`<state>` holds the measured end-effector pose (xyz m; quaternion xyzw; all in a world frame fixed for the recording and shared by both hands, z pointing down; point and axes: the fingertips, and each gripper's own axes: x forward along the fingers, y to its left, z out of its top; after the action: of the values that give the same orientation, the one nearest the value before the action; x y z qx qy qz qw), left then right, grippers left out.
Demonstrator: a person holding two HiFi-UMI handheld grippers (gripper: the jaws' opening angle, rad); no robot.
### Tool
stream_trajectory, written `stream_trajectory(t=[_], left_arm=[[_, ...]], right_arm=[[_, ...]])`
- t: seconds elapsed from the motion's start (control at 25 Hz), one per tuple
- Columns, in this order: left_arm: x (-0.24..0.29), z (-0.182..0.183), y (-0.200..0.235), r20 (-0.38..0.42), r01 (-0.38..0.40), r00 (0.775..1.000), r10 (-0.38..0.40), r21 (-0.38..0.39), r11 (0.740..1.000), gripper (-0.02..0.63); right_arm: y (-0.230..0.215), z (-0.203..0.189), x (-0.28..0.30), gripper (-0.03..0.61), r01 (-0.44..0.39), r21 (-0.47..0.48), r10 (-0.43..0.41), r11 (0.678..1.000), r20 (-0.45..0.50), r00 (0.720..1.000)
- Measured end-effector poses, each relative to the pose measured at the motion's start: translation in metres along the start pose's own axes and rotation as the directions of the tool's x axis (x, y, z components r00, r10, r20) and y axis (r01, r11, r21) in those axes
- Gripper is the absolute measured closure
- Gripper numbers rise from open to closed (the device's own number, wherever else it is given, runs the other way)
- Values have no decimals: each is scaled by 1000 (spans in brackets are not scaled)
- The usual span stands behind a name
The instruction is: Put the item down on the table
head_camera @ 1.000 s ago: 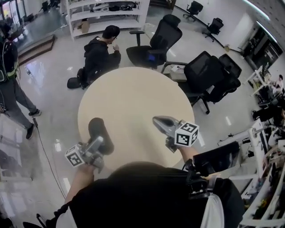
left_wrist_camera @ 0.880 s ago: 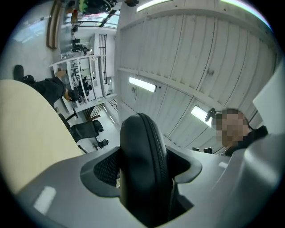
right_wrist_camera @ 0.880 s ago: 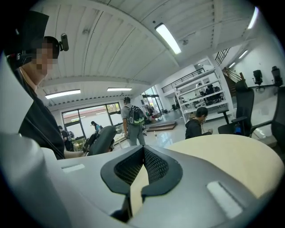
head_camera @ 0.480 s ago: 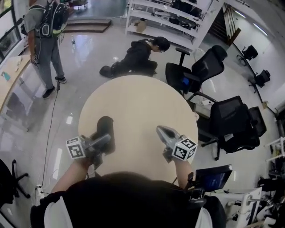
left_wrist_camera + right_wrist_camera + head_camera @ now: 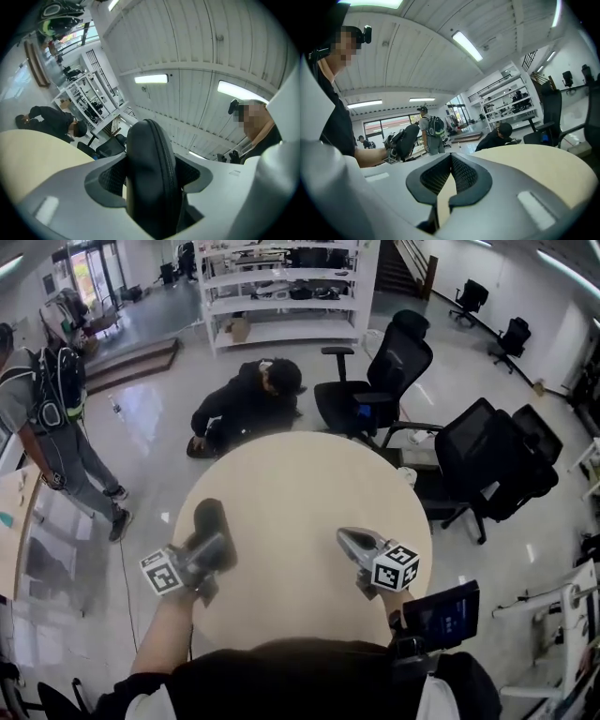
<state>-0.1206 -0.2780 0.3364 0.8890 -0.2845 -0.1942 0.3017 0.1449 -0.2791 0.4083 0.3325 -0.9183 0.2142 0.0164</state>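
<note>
a black zipped case (image 5: 149, 178) is clamped between the jaws of the left gripper (image 5: 208, 547), with the pads pressed against its two sides and its zip line seen running up the middle. it is held over the left part of the round table (image 5: 300, 484), with its free end pointed upward. whether it touches the tabletop cannot be told. the right gripper (image 5: 449, 174) is held over the table's right side, jaws closed together with nothing between them.

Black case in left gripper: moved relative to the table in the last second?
No clear move. The black case, clamped in the left gripper, hangs over the table's near-left edge as before; the head camera swung, not the case.
</note>
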Motion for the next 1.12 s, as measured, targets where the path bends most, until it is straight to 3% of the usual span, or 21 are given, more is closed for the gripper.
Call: stream_trajectory(t=[0.32,0.56,0.92,1.04,1.12], left_arm=[[63,33,76,-59,-39,997,46,113,993,305],[126,41,135,-138,-19,990,41,158,987,305],[231,46,245,-226,21,973,42,271,962,305],[256,44,288,-292,33,953,76,351,936,305],[274,32,320,-369,47,921,125,423,905,305]], right_arm=[[-77,40,33,563,40,-78,-40,996,2,999],[-146,68,77,563,36,-113,-32,993,35,999],[-242,66,162,563,3,-189,-2,982,2,1000],[-265,63,193,563,-13,-226,14,974,3,1000],[-284,60,212,563,-19,-247,22,969,10,1000]])
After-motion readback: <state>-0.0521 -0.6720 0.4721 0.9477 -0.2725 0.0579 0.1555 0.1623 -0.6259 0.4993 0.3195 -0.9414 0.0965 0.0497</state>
